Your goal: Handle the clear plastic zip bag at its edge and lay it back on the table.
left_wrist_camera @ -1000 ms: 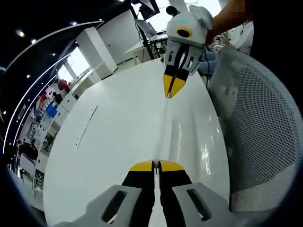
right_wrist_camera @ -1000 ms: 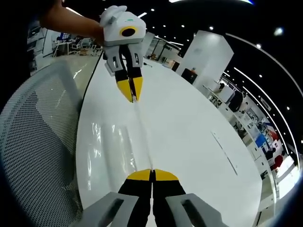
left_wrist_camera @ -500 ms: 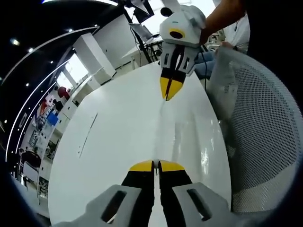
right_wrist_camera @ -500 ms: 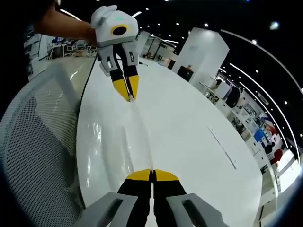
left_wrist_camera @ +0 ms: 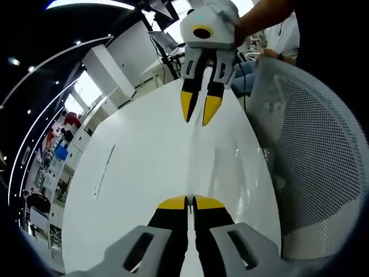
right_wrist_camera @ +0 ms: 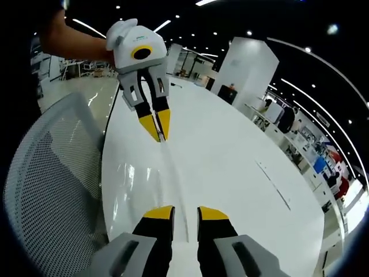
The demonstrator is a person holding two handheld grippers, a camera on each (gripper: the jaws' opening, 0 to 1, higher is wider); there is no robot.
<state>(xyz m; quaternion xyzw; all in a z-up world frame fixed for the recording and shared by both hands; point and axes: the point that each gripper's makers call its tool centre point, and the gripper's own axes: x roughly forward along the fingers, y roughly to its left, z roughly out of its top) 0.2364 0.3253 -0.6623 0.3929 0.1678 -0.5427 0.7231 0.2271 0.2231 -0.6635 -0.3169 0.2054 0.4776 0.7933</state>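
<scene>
Open-plan office: desks [right_wrist_camera: 271, 124], mesh chair [left_wrist_camera: 323, 161].

You're over a white table [left_wrist_camera: 144, 167] with a thin dark slot [left_wrist_camera: 104, 171] in its top. A white mesh chair back [left_wrist_camera: 314, 167] stands right at the table's edge; in the right gripper view that chair back [right_wrist_camera: 49, 179] is on the other side. Beyond the table's far end there's a big white pillar [right_wrist_camera: 245, 69], desks with monitors [left_wrist_camera: 167, 37], and bright windows [left_wrist_camera: 86, 89]. The ceiling is dark with small spotlights [right_wrist_camera: 331, 29] and long light strips [right_wrist_camera: 323, 101]. Shelving with red and blue items [left_wrist_camera: 55, 138] lines the room off the table's slot side.
</scene>
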